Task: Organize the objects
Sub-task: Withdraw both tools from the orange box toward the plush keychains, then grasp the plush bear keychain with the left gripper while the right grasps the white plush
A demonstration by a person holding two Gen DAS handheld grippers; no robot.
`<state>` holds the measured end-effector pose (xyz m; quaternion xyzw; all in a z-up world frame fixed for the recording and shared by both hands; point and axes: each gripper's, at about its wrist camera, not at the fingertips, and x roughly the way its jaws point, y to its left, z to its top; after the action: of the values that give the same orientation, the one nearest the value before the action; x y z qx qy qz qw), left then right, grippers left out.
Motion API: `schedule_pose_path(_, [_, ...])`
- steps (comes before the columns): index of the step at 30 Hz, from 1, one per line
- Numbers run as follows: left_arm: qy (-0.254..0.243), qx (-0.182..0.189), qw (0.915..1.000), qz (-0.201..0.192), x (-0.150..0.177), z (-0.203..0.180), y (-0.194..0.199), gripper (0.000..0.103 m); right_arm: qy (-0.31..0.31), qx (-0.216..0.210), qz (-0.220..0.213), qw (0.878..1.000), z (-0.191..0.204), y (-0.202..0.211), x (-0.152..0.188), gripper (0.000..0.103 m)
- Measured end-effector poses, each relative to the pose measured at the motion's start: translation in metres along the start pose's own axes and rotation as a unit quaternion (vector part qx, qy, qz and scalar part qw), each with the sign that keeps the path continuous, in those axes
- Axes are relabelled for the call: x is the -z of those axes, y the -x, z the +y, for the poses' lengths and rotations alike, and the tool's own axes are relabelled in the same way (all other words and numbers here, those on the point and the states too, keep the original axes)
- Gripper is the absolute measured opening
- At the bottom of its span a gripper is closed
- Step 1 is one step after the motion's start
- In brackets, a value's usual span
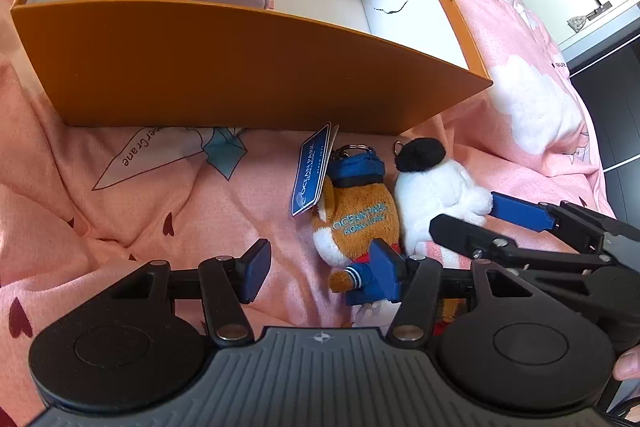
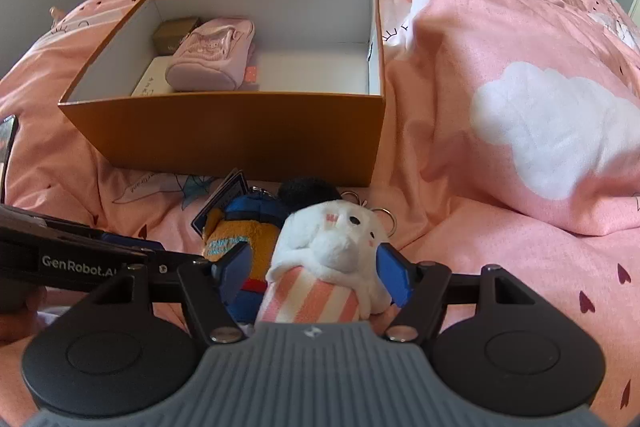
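Low centre of the right wrist view: straddling the white plush keyring (image 2: 328, 247) with the right gripper (image 2: 314, 277), spread wide. One blue pad against the toy's flank on the right side, the other tucked into the seam beside the brown Ocean Park plush (image 2: 232, 231). Not clamped yet, by the look of it. Both toys lying on the pink bedspread (image 2: 500, 247), touching side by side, just in front of the orange box (image 2: 240, 143).

In the left wrist view, holding the left gripper (image 1: 320, 269) wide too, gripping nothing. Right-hand pad overlapping the brown plush's blue-clad arm at lower centre.

Likely trouble:
- Closing now could pinch brown fur along with white, given the inner pad right at the seam, then drag the neighbour up and drop it short of the box.
- Could snag the metal rings (image 2: 390, 215) near the toys' heads, or catch the paper tag (image 1: 312, 175).
- Crowding is another hazard: two tools over one small patch.
- Soft stuffing is apt to squeeze out of a shallow grip.
- Must clear the tall near wall on the way in. Bare floor in the right half; pink pouch (image 2: 212, 55), gold box (image 2: 176, 31) and white case (image 2: 154, 81) packed at the left.
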<state>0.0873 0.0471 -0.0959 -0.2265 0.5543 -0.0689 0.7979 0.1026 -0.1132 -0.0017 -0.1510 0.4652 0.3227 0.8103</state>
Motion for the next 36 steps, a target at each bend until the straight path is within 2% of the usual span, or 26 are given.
schedule_pose_path(9, [0.009, 0.003, 0.9999, 0.004, 0.002, 0.006, 0.004, 0.064, 0.025, 0.019, 0.023, 0.999, 0.002, -0.015, 0.003, 0.071])
schedule_pose_path(11, [0.012, 0.006, 0.9999, 0.006, -0.002, 0.003, 0.002, 0.064, 0.028, 0.027, 0.023, 0.999, 0.001, -0.016, 0.003, 0.065])
schedule_pose_path(21, [0.030, 0.034, 0.9981, 0.041, -0.006, -0.006, -0.026, 0.067, -0.022, -0.001, 0.018, 1.000, -0.028, 0.002, 0.008, 0.057])
schedule_pose_path(31, [0.068, 0.054, 0.9942, 0.063, -0.008, -0.006, -0.052, 0.068, -0.044, -0.018, 0.020, 0.999, -0.043, 0.000, 0.008, 0.057])
schedule_pose_path(36, [0.074, 0.054, 0.9936, 0.065, -0.008, -0.007, -0.061, 0.062, -0.048, -0.026, 0.024, 0.998, -0.046, -0.005, 0.007, 0.058])
